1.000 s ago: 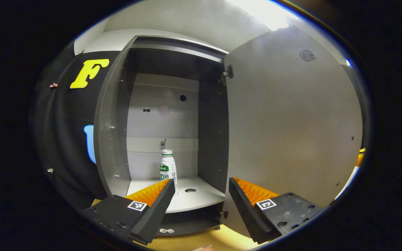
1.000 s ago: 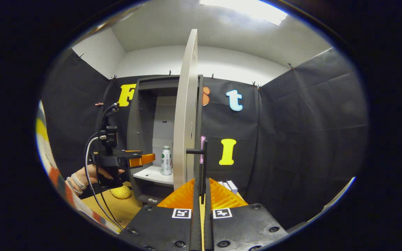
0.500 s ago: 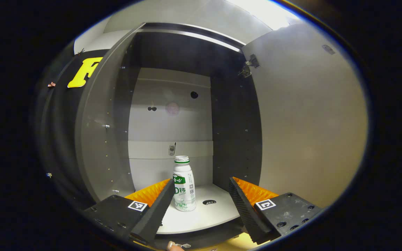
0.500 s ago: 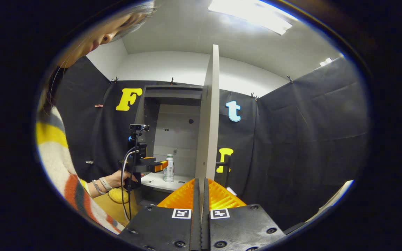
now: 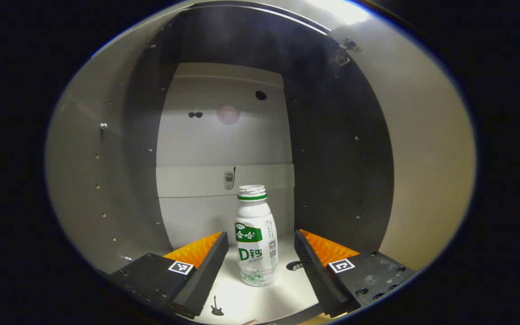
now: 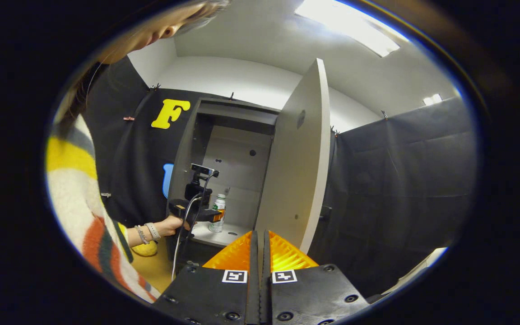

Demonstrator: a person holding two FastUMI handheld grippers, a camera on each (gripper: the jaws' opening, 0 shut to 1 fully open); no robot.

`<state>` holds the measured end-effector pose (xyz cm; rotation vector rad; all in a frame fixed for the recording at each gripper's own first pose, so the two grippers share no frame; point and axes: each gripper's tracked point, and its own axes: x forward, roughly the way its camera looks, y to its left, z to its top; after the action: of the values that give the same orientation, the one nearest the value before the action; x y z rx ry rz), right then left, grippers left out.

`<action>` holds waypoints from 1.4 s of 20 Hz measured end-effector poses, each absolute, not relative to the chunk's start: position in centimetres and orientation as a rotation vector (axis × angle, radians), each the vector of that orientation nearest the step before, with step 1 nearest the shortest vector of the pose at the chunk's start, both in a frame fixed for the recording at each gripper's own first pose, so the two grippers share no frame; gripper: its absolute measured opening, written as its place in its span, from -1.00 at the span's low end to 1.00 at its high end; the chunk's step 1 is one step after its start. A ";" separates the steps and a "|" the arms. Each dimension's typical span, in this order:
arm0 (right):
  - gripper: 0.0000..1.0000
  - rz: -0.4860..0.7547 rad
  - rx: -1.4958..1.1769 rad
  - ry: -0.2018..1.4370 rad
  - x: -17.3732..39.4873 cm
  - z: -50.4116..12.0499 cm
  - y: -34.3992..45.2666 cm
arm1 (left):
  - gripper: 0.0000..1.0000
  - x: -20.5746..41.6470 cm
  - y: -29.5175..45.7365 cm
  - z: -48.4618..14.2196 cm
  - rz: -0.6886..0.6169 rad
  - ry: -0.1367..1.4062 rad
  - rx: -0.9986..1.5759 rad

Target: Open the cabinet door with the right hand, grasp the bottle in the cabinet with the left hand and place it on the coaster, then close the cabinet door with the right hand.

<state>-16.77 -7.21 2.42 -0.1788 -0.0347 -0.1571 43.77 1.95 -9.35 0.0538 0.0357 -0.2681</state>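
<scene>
Left gripper view: the bottle (image 5: 256, 237) stands upright on the cabinet shelf (image 5: 260, 302), lower centre of the frame, its long axis vertical and its cap uppermost. The left gripper (image 5: 260, 253) points straight at it with jaws spread wide; the bottle's lower body shows in the gap between the two fingers, a little nearer the left finger than the right in the picture, with clear space visible on both sides, so no contact yet. The bottle's base appears to sit slightly beyond the fingertips, though the fisheye makes depth hard to judge. Judgement: the grasp turns on this alignment; the gripper is already lined up across the bottle's width, and a short advance along its own axis, then a closing of the jaws on the labelled body, should take it. A small shift toward the picture's left would centre it and lessen the chance of tipping the upright bottle with the nearer finger. Right gripper view: the right gripper (image 6: 258, 253) sits at lower centre with jaws closed together on nothing, clear of the cabinet door (image 6: 298, 167), which stands swung open at centre. In that view the left gripper, held in a person's hand (image 6: 173, 224), is seen at lower left reaching into the cabinet (image 6: 188, 149), close beside the bottle; the left hand is plainly the nearer one.
</scene>
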 end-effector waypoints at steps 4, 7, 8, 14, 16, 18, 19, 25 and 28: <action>-0.90 -0.165 -0.172 -0.033 -16.3 2.2 -7.7 | 0.87 46.5 2.6 -11.4 -0.231 0.080 0.081; -0.90 -0.185 -0.181 -0.023 -15.9 2.0 -7.9 | 0.84 47.8 2.7 -12.4 -0.238 0.104 0.056; -0.89 -0.188 -0.179 -0.020 -15.8 2.0 -8.0 | 0.84 48.1 2.6 -12.6 -0.235 0.113 0.059; -0.90 -0.195 -0.176 0.012 -15.3 1.6 -8.1 | 0.76 49.6 1.4 -12.9 -0.257 0.112 0.110; -0.89 -0.196 -0.175 0.013 -15.4 1.6 -8.1 | 0.60 49.4 1.1 -12.9 -0.269 0.119 0.115; -0.89 -0.196 -0.171 0.018 -15.3 1.5 -8.2 | 0.53 48.7 0.5 -12.8 -0.314 0.132 0.089; -0.90 -0.195 -0.170 0.024 -15.2 1.3 -8.2 | 0.53 47.7 0.3 -12.6 -0.325 0.132 0.078; -0.90 -0.182 -0.157 0.069 -14.6 -0.3 -8.4 | 0.53 40.5 2.7 -9.1 -0.389 0.090 0.104; -0.89 -0.130 -0.134 0.081 -13.2 -1.3 -6.4 | 0.53 36.0 4.7 -7.8 -0.412 0.077 0.082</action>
<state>-13.24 -6.42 -1.33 -0.1340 0.0814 -0.1305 36.01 4.67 -7.80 0.0815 0.0767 -0.4116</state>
